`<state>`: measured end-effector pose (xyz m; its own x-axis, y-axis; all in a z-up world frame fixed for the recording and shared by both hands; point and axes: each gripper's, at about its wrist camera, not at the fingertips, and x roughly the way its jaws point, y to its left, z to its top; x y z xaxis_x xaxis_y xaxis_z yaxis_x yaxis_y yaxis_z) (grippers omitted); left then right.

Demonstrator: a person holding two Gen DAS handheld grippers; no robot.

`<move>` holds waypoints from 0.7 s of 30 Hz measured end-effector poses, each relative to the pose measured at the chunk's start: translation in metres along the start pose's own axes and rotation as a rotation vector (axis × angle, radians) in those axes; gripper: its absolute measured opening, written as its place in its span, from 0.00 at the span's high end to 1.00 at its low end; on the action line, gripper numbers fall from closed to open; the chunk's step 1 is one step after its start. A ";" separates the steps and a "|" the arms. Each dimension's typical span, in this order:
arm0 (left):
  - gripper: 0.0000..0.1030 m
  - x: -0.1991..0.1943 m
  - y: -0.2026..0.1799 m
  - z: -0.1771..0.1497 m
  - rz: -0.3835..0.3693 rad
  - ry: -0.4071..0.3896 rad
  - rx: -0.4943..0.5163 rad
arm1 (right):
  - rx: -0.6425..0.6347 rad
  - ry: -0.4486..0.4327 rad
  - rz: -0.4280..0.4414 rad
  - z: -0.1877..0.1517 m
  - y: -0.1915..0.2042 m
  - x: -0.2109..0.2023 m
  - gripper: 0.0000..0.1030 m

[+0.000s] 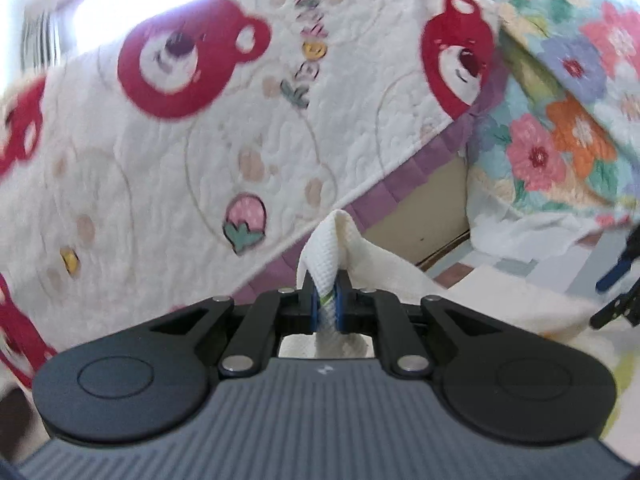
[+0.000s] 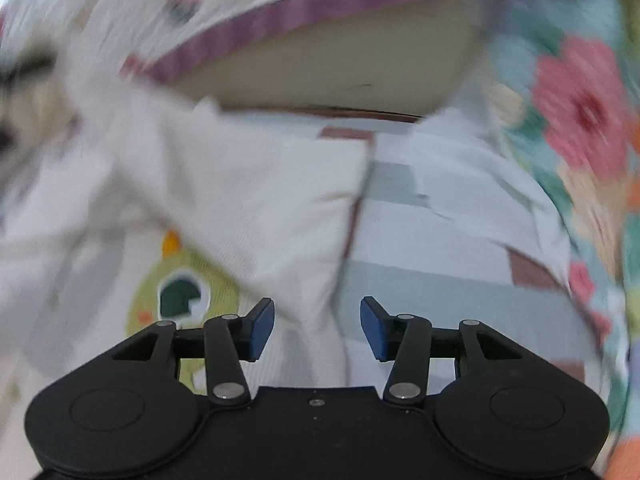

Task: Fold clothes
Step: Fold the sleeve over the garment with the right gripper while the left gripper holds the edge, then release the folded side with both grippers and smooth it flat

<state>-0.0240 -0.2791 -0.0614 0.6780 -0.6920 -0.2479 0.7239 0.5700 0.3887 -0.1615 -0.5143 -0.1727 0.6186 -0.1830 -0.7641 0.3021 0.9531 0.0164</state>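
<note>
Left gripper (image 1: 325, 304): clamped on a bunched edge of the white garment (image 1: 340, 240).
Right gripper (image 2: 317, 326): jaws apart, empty, above the garment on the bed.
Progress: early; garment rumpled, folds remaining.

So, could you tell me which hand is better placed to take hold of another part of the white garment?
The right. Its tongs stand open and empty just above the white garment, while the left tongs are already shut on a bunched fold.
</note>
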 end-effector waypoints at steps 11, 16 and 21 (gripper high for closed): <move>0.90 -0.025 0.006 -0.070 -0.044 0.164 0.184 | 0.175 -0.093 -0.135 -0.009 -0.041 0.007 0.78; 0.87 -0.035 0.019 -0.093 -0.124 0.297 0.083 | 0.100 -0.063 -0.146 -0.017 -0.032 0.011 0.78; 0.86 -0.030 0.053 -0.114 -0.272 0.499 -0.307 | 0.143 -0.080 -0.150 -0.020 -0.033 0.009 0.71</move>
<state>0.0084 -0.1774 -0.1345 0.3893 -0.5830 -0.7131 0.8317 0.5553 0.0001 -0.1804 -0.5426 -0.1928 0.6128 -0.3441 -0.7113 0.4913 0.8710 0.0019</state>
